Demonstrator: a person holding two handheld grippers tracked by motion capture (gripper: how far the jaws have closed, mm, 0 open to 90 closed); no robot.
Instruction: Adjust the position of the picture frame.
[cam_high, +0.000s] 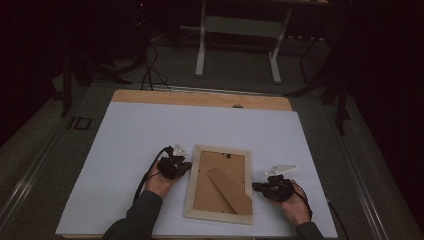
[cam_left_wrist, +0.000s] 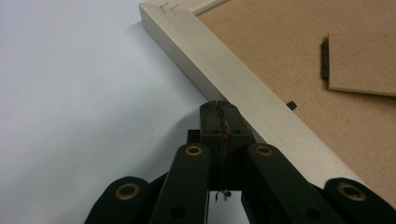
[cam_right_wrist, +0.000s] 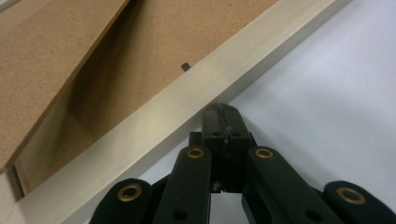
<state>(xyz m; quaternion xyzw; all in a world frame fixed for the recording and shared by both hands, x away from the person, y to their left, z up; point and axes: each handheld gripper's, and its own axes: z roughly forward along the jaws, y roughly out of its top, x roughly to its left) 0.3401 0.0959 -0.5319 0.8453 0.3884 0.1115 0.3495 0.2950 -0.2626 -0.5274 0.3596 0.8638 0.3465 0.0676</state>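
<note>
A picture frame (cam_high: 220, 184) lay face down (brown backing and its stand upward) on a white sheet (cam_high: 130, 140) covering the table. The left gripper (cam_left_wrist: 219, 106), jaws pressed together on nothing, touched the frame's left rail; the right gripper (cam_right_wrist: 221, 109), equally closed and empty, met its right rail.

A picture frame (cam_high: 218, 215) lies face-down on the table (cam_high: 125, 135), between two hand-held grippers.
</note>
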